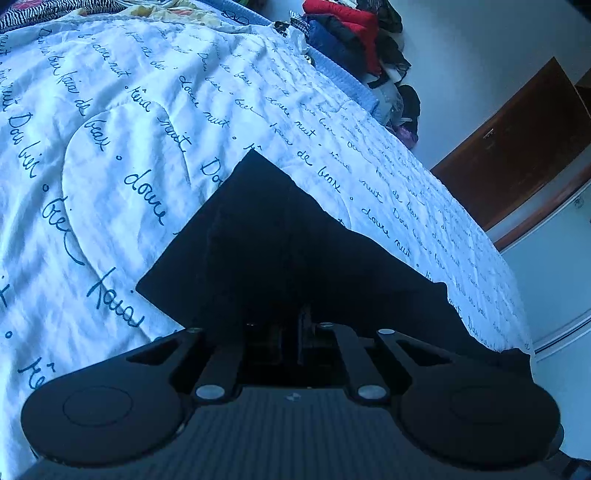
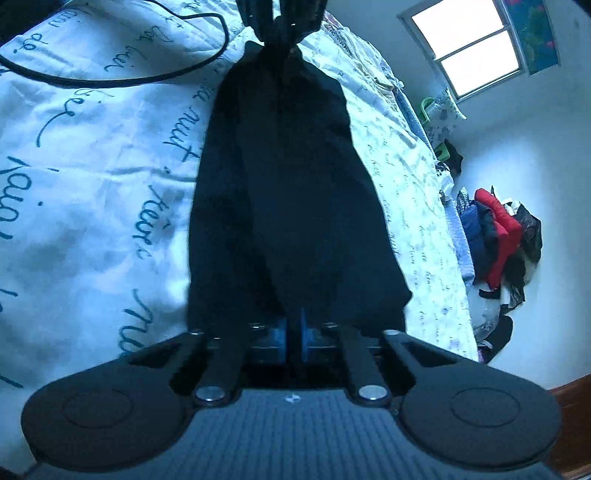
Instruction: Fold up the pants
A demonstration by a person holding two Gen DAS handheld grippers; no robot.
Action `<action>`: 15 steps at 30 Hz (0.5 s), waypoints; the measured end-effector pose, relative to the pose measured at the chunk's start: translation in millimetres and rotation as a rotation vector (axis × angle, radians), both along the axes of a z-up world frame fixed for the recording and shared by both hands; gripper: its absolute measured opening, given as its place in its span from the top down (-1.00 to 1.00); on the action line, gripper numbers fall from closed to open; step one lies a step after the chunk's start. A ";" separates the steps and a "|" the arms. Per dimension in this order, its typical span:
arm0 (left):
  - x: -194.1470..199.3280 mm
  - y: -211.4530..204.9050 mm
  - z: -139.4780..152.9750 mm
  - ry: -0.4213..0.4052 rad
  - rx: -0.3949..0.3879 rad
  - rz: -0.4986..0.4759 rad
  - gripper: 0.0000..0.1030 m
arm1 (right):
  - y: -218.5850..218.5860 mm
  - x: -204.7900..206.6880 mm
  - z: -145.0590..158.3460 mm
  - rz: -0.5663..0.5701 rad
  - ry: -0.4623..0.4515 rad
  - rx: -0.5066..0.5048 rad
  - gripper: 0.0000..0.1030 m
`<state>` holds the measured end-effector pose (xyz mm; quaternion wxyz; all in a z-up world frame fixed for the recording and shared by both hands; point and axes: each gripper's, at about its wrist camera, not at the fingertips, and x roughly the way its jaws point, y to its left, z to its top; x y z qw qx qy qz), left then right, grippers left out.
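Note:
The black pants (image 1: 280, 251) hang stretched over a bed with a white quilt printed in blue script (image 1: 110, 147). My left gripper (image 1: 295, 332) is shut on one end of them; the cloth spreads forward from its jaws with a corner pointing away. My right gripper (image 2: 293, 332) is shut on the other end of the pants (image 2: 288, 192), its blue pads (image 2: 281, 338) pressed close together. In the right wrist view the left gripper (image 2: 282, 22) shows at the top, pinching the far end.
A black cable (image 2: 147, 77) loops on the quilt at the upper left. A pile of red, blue and dark clothes (image 2: 495, 236) lies on the floor beyond the bed edge (image 2: 458, 236). A wooden door (image 1: 517, 147) and a window (image 2: 472, 51) stand beyond.

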<state>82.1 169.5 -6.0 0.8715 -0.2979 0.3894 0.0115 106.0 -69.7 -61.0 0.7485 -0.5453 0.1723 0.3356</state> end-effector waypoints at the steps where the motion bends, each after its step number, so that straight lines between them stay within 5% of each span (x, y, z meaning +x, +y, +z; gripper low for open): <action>1: -0.9 1.1 0.2 -0.002 -0.001 0.001 0.76 | -1.0 -2.3 2.0 -0.009 0.008 0.017 0.89; 6: -2.7 5.7 -0.7 -0.007 0.011 0.002 0.77 | -10.9 -22.4 22.9 -0.037 0.139 0.144 0.95; 12: -1.3 8.5 -9.7 0.018 0.015 0.019 0.75 | -9.6 -30.2 19.9 -0.045 0.188 0.193 0.94; 15: -1.4 8.5 -10.0 0.027 0.029 0.022 0.56 | -9.2 -29.9 21.7 -0.063 0.212 0.205 0.95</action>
